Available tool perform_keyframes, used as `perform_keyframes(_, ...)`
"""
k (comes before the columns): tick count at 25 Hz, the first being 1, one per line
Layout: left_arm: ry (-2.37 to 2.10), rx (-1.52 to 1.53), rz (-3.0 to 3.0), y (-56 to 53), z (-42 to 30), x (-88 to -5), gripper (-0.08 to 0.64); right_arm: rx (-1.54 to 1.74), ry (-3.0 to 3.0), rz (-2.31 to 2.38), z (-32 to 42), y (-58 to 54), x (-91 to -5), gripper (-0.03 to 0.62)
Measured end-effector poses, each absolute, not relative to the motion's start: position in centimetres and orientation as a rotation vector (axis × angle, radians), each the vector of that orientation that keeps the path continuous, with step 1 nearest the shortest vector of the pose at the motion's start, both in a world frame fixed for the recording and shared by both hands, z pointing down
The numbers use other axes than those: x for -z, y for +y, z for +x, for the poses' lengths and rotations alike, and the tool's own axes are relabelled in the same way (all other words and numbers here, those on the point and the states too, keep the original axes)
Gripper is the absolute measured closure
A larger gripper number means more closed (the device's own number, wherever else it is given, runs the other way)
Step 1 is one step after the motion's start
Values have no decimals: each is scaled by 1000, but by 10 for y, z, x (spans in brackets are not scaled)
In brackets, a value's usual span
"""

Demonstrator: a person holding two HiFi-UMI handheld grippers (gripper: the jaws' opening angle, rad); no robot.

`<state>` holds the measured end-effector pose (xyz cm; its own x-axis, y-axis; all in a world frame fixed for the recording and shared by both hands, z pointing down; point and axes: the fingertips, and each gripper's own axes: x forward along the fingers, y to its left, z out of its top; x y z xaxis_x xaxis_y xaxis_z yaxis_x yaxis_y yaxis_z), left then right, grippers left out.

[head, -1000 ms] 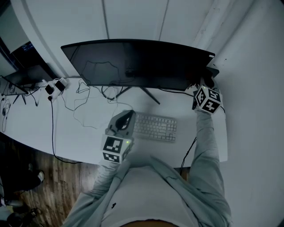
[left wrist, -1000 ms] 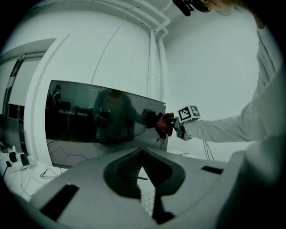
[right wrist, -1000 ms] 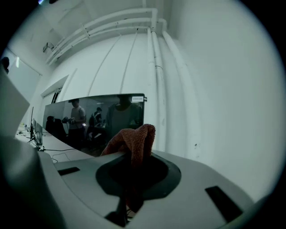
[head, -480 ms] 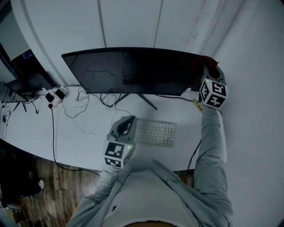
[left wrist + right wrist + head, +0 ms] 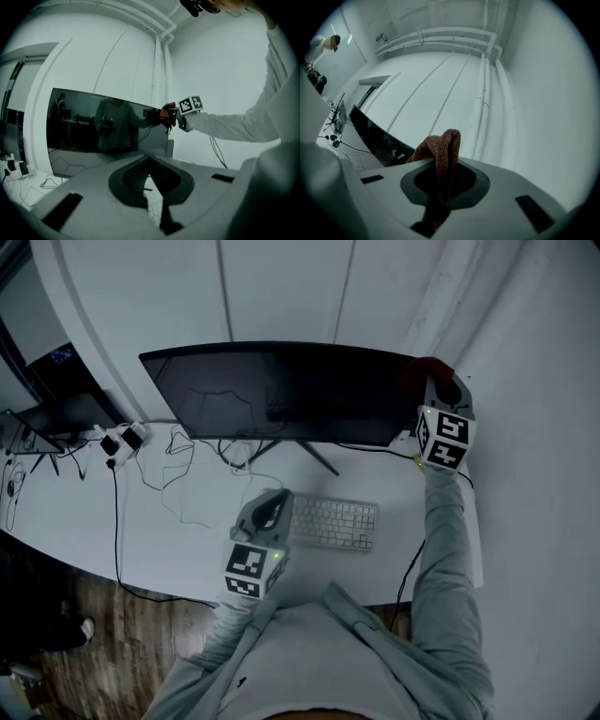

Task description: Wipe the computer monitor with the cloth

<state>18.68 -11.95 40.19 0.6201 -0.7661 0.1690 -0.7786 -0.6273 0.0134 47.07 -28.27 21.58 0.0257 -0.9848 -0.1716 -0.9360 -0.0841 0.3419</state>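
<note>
The wide dark monitor (image 5: 281, 390) stands at the back of the white desk (image 5: 75, 512). My right gripper (image 5: 434, 382) is at the monitor's upper right corner, shut on a reddish-brown cloth (image 5: 422, 371). In the right gripper view the cloth (image 5: 443, 150) rises folded from between the jaws of the right gripper (image 5: 439, 190), with the monitor (image 5: 375, 133) below left. My left gripper (image 5: 270, 502) hovers over the left end of the keyboard (image 5: 336, 523). In the left gripper view the left gripper (image 5: 154, 187) is shut and holds nothing, facing the monitor (image 5: 93, 126) and the cloth (image 5: 165, 115).
Loose cables (image 5: 178, 470) and plug adapters (image 5: 117, 439) lie on the desk left of the monitor stand (image 5: 314, 454). A second dark screen (image 5: 56, 399) sits at far left. A wall (image 5: 534, 427) is close on the right. Wooden floor (image 5: 112, 634) shows below the desk edge.
My right gripper with the cloth has risen from the monitor's lower right corner to its upper right corner. The left gripper has stayed over the keyboard.
</note>
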Motion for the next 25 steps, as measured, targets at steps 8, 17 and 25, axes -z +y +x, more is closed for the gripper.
perform_keyframes(8,-1371,-227,2714,-119,139,-406,540,689,-2036,1981,381,-294,-208,554)
perform_keyframes(17,-1464,-231,2637,-118,54,-404,540,699,-2155,1877,264,-309,-204,554)
perform_keyframes(25,-1583,-223,2557,-105,-26,-405,540,719,-2294,1768,140,-320,-200,554)
